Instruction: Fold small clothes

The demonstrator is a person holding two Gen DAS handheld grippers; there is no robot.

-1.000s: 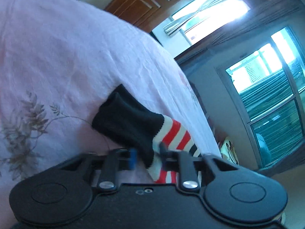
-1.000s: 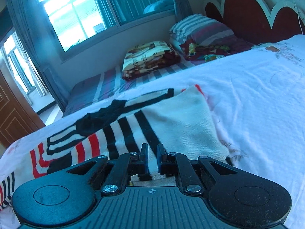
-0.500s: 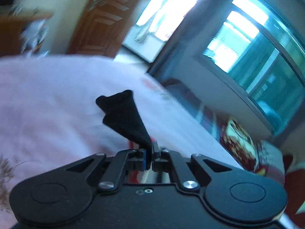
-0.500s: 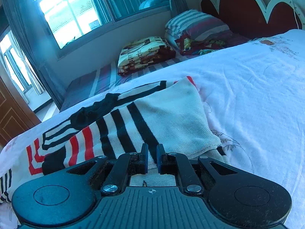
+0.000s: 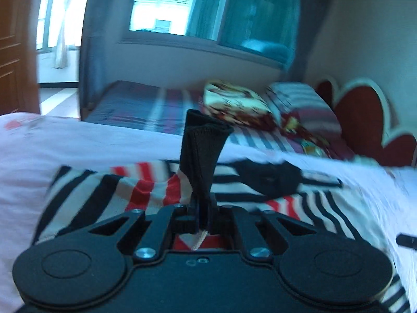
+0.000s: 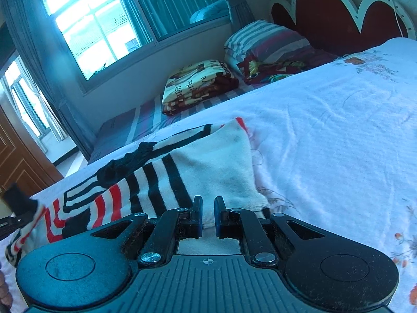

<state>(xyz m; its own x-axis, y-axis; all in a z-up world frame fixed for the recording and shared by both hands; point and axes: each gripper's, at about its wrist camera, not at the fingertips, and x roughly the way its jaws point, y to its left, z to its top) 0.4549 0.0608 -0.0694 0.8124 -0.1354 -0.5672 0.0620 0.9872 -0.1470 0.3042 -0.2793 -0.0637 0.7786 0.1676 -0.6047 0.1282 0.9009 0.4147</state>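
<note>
A small striped sweater [image 6: 182,180], white with black and red stripes and a black collar, lies on the pale pink bedsheet [image 6: 338,130]. My left gripper [image 5: 202,208] is shut on the sweater's black sleeve cuff [image 5: 204,154], which stands up out of the jaws above the sweater body [image 5: 146,190]. In the right wrist view that cuff shows at the far left [image 6: 19,203]. My right gripper [image 6: 207,208] sits over the sweater's white hem edge with a narrow gap between the jaws; white cloth shows in the gap, and whether the pads grip it is not visible.
A second bed with a striped sheet [image 6: 146,120] lies beyond, carrying a folded patterned blanket [image 6: 198,83] and striped pillows [image 6: 260,41]. A red scalloped headboard [image 6: 338,20] stands at the right. Windows [image 6: 99,26] and a brown door [image 6: 15,161] are on the far side.
My left gripper closed on the black cuff, lifted it, and swung right over the sweater body. My right gripper stayed at the hem with the same small gap.
</note>
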